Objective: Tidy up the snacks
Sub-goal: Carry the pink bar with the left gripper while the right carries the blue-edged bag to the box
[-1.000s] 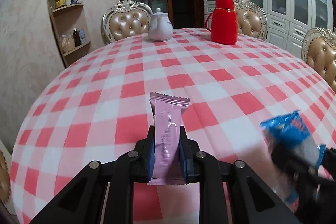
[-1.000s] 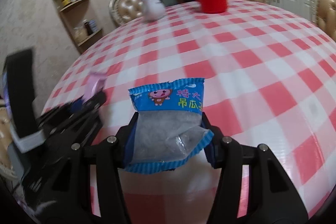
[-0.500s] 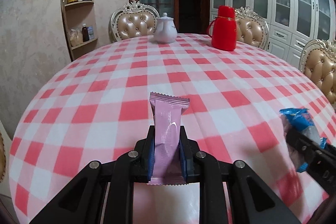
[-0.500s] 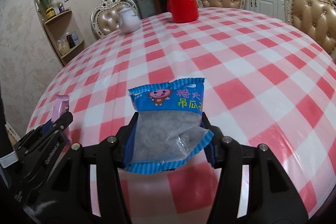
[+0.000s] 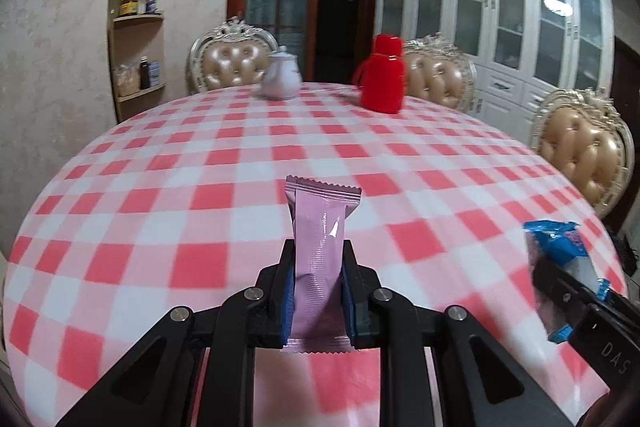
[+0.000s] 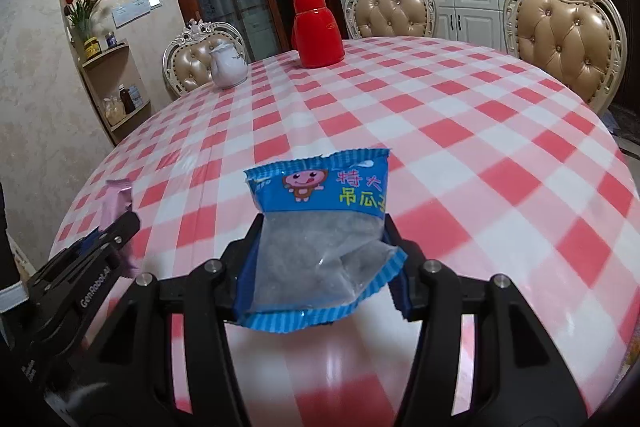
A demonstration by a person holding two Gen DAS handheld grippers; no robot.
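Note:
My left gripper is shut on a pink snack bar wrapper, held upright above the near part of the red-and-white checked table. My right gripper is shut on a blue and clear snack bag with a cartoon face and Chinese print, held above the table's near edge. The blue bag and right gripper show at the right edge of the left wrist view. The pink wrapper and left gripper show at the left of the right wrist view.
A red thermos and a white teapot stand at the table's far side. Padded chairs ring the table. A corner shelf with jars and flowers is on the left wall, white cabinets at the back right.
Both grippers have risen and pulled back from the table, so more of the room shows. Each still holds its snack. The right gripper has moved away to the right of the left one.

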